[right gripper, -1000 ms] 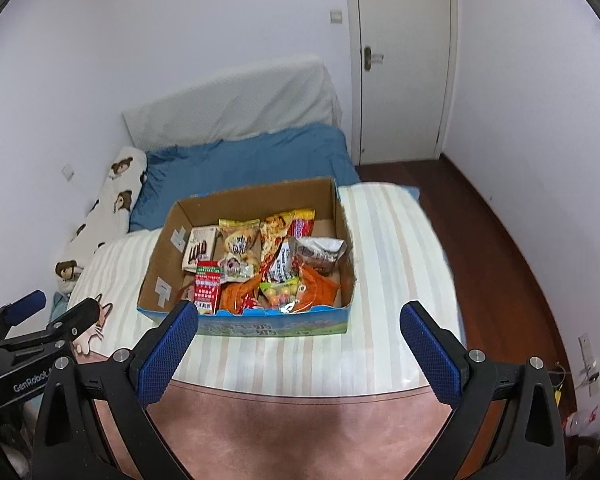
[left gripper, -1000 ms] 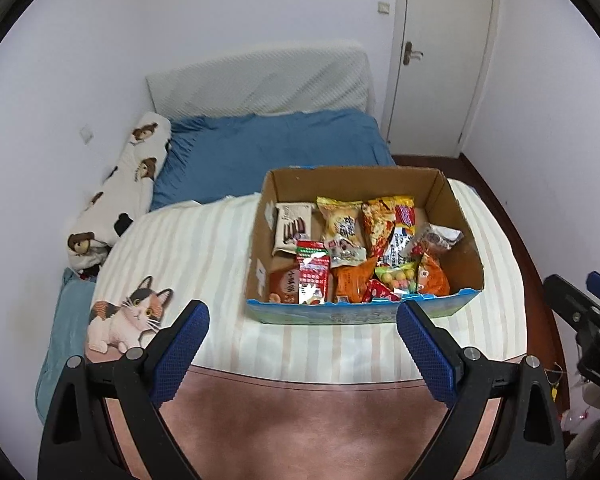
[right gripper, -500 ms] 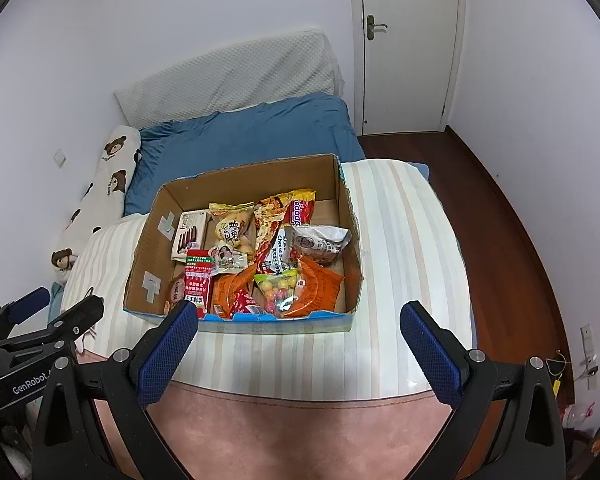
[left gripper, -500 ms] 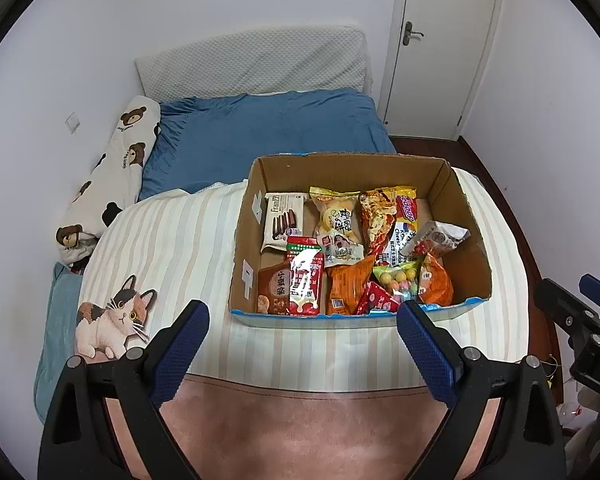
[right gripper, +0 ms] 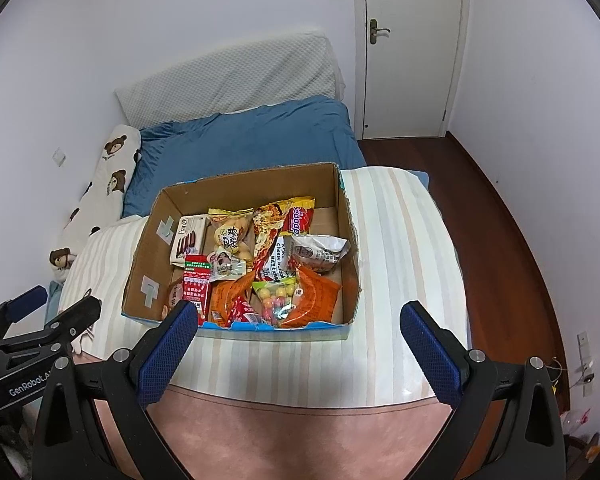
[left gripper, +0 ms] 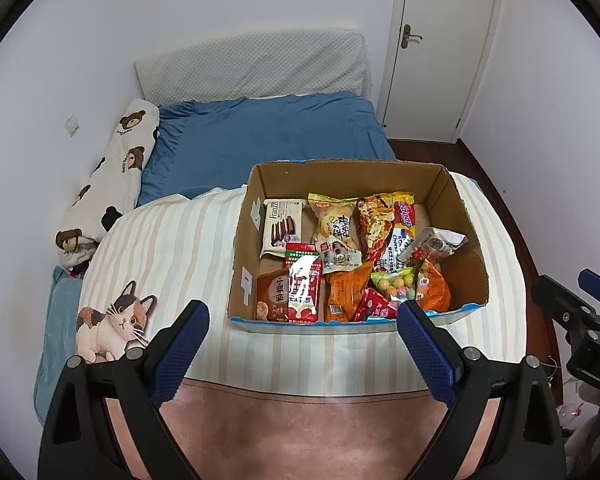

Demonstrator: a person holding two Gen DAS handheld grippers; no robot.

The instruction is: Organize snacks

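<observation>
Snacks (left gripper: pixel 340 264) all sit loosely piled in cardboard box (left gripper: pixel 466 216) just ahead of both grippers; fits sorted-in or pre-unpack. Left gripper (left gripper: pixel 302 324) and right gripper (right gripper: pixel 298 326) wide open, empty.

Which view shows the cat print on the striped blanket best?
The left wrist view: the cat print is whole and unobstructed, left of the cardboard box. In the right wrist view, the left gripper hides almost all of it.
</observation>
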